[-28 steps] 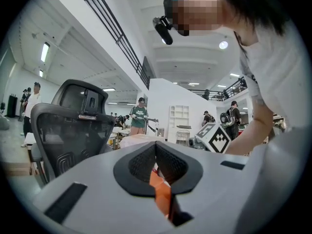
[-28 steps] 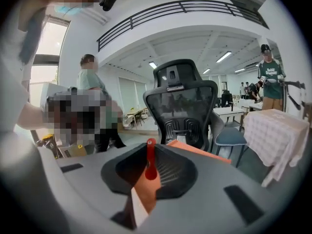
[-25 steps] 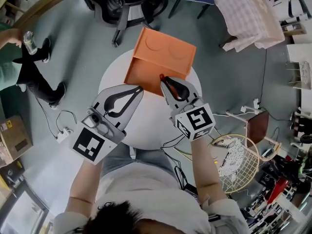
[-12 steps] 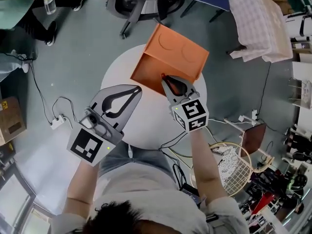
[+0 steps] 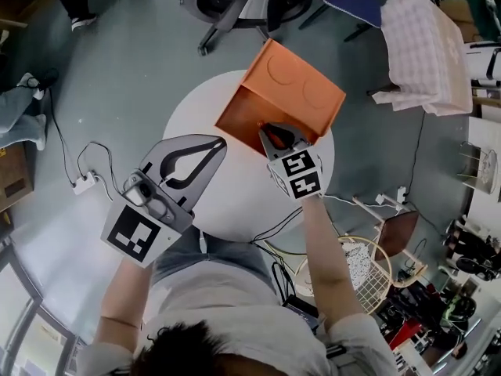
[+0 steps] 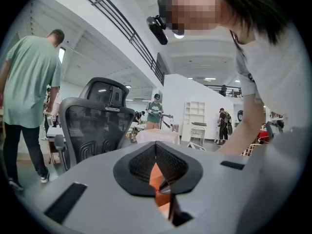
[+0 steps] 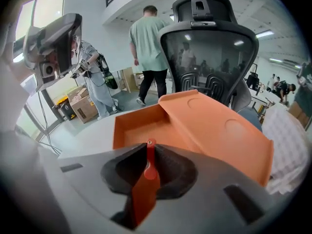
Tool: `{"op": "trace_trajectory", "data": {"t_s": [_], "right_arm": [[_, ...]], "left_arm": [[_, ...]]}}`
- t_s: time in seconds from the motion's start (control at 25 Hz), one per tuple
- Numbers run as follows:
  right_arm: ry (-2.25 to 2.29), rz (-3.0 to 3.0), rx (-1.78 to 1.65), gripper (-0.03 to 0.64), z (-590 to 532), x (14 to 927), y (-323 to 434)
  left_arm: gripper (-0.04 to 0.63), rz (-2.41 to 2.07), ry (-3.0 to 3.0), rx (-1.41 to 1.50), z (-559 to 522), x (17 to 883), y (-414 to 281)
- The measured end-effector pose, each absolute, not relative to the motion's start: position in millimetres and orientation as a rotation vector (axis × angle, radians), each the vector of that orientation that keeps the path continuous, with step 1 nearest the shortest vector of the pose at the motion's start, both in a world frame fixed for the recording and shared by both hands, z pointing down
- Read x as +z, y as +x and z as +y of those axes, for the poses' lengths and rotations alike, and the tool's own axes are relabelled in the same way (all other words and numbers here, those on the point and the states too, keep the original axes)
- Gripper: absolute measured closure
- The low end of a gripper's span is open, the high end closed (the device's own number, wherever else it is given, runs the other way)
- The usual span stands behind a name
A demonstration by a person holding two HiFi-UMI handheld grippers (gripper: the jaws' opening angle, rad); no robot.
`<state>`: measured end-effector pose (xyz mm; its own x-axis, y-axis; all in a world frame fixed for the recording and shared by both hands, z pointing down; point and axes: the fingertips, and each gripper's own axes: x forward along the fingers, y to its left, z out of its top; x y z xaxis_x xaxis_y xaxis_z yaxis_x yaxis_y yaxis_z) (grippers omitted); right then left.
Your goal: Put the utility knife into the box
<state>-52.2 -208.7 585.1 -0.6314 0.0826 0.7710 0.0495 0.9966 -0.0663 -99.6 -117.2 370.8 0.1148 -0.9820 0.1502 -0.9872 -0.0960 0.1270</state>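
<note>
White round table [image 5: 235, 190] carries an open orange box [image 5: 252, 114]. Right gripper [image 5: 268, 129] clamps a slim orange-red knife [image 7: 145, 182] at the box's near edge. Left gripper [image 5: 222, 142] is closed and empty.

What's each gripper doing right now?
Left gripper: closed, empty.
Right gripper: closed on the knife.
</note>
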Motion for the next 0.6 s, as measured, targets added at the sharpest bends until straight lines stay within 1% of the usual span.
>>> {"op": "trace_trajectory", "data": {"t_s": [0.2, 0.6], "right_arm": [[-0.106, -2.143, -0.006, 0.561, -210.1, 608.6, -50.8], [-0.147, -1.990, -0.100, 0.560, -204.1, 625.6, -44.2]], "left_arm": [[0.586, -1.972, 2.175, 0.045, -115.2, 376.9, -108.8], [0.586, -1.964, 2.169, 0.034, -116.5, 382.8, -110.2]]}}
